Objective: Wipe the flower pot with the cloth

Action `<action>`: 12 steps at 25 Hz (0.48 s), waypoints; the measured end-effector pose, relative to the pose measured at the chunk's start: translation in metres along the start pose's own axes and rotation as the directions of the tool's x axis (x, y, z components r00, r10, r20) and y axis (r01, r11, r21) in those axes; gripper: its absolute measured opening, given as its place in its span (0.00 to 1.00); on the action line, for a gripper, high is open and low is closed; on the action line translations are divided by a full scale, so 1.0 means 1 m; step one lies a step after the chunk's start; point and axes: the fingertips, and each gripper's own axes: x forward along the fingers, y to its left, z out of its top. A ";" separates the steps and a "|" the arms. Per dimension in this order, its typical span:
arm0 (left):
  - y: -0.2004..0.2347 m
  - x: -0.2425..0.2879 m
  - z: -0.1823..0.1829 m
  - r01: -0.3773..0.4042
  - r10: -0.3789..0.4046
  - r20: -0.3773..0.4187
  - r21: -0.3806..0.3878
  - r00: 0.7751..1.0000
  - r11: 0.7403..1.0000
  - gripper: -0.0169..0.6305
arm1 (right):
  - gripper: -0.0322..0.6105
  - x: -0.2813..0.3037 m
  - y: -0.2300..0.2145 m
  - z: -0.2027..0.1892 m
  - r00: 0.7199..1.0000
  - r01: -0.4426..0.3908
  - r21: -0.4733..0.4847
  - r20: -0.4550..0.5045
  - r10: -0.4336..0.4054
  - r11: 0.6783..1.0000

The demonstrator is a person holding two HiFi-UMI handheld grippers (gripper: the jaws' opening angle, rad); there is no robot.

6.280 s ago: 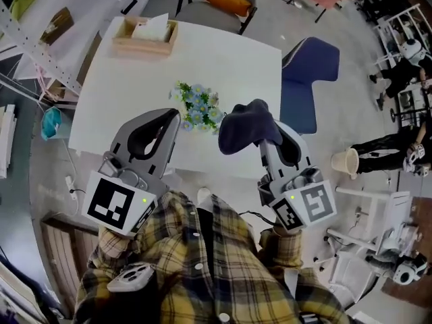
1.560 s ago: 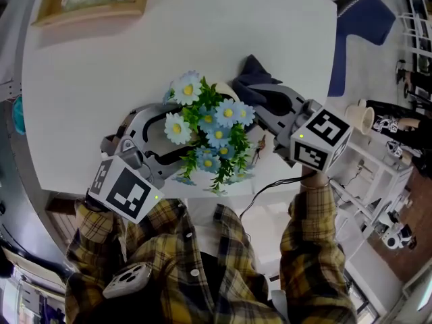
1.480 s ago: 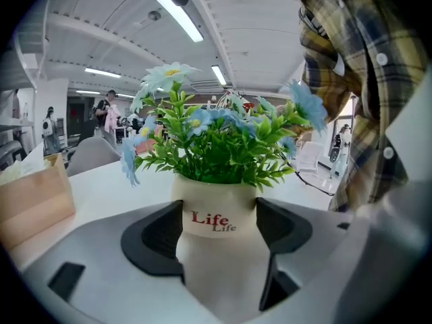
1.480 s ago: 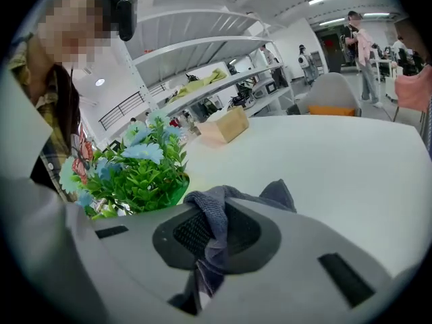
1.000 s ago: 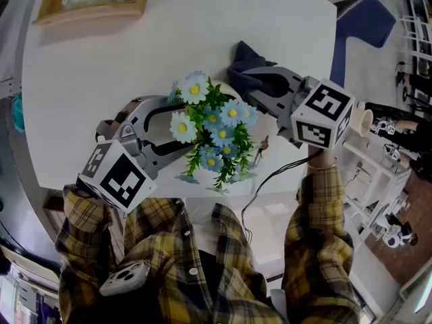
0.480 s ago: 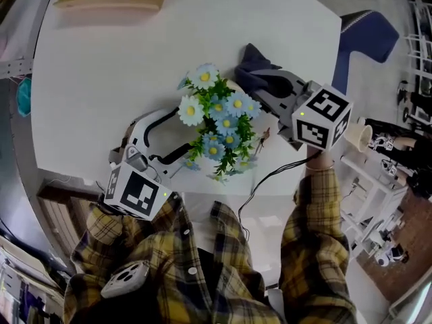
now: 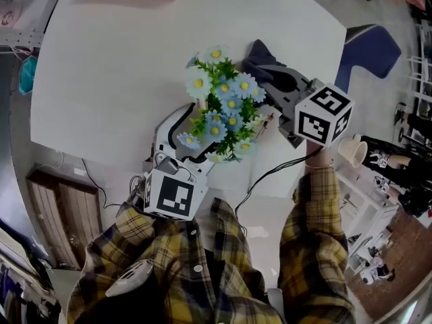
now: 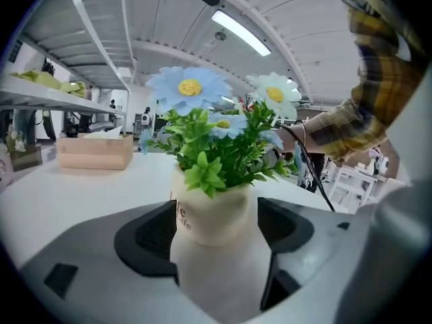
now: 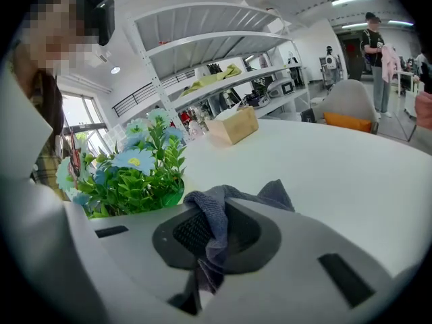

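Swung nearer since earlier, left gripper (image 8: 216, 248) had just been opening, jaws released about the flower pot (image 8: 214, 211) at the table's (image 7: 101, 66) near edge. Right gripper (image 9: 210, 241) clenched the soft cloth (image 9: 210, 211). Pot looked light, tippy: hold its stiff body.

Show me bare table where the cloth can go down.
The widest bare stretch of the white table lies left of the flower pot, reaching the wooden box at the far edge. Past the cloth, the far-right corner is bare too. Crowded: the front edge around pot and cloth.
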 end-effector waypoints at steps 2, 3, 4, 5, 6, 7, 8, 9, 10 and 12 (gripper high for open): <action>-0.002 0.005 0.003 -0.034 0.034 0.013 0.025 0.999 0.999 0.58 | 0.07 0.000 0.000 -0.001 1.000 -0.009 0.001 -0.001 0.009 1.000; -0.001 0.008 0.006 -0.058 0.057 0.023 0.035 0.998 0.998 0.58 | 0.07 0.001 0.000 -0.002 1.000 -0.015 0.000 -0.004 0.015 1.000; 0.001 0.011 0.009 -0.083 0.081 0.037 0.044 0.996 0.996 0.58 | 0.07 0.001 -0.001 -0.003 1.000 -0.021 -0.002 -0.007 0.021 1.000; 0.002 0.014 0.012 -0.104 0.102 0.054 0.053 0.993 0.993 0.60 | 0.07 0.002 -0.001 -0.004 1.000 -0.023 -0.003 -0.009 0.023 1.000; 0.002 0.017 0.015 -0.120 0.116 0.067 0.061 0.991 0.991 0.60 | 0.07 0.002 -0.002 -0.006 1.000 -0.021 -0.003 -0.010 0.021 1.000; 0.002 0.019 0.016 -0.127 0.122 0.074 0.066 0.990 0.990 0.61 | 0.07 0.002 -0.003 -0.006 1.000 -0.019 -0.003 -0.009 0.019 1.000; 0.003 0.020 0.016 -0.127 0.122 0.076 0.068 0.990 0.990 0.61 | 0.07 0.002 -0.003 -0.007 1.000 -0.018 -0.002 -0.008 0.018 1.000; 0.003 0.019 0.016 -0.123 0.117 0.076 0.069 0.990 0.990 0.61 | 0.07 0.002 -0.002 -0.007 1.000 -0.020 -0.002 -0.006 0.020 1.000; 0.003 0.019 0.016 -0.114 0.108 0.076 0.070 0.991 0.991 0.61 | 0.07 0.001 -0.002 -0.006 1.000 -0.025 -0.002 -0.006 0.025 1.000; 0.004 0.016 0.018 -0.085 0.079 0.079 0.079 0.994 0.993 0.61 | 0.07 -0.001 0.001 -0.005 0.999 -0.032 -0.007 -0.009 0.032 0.999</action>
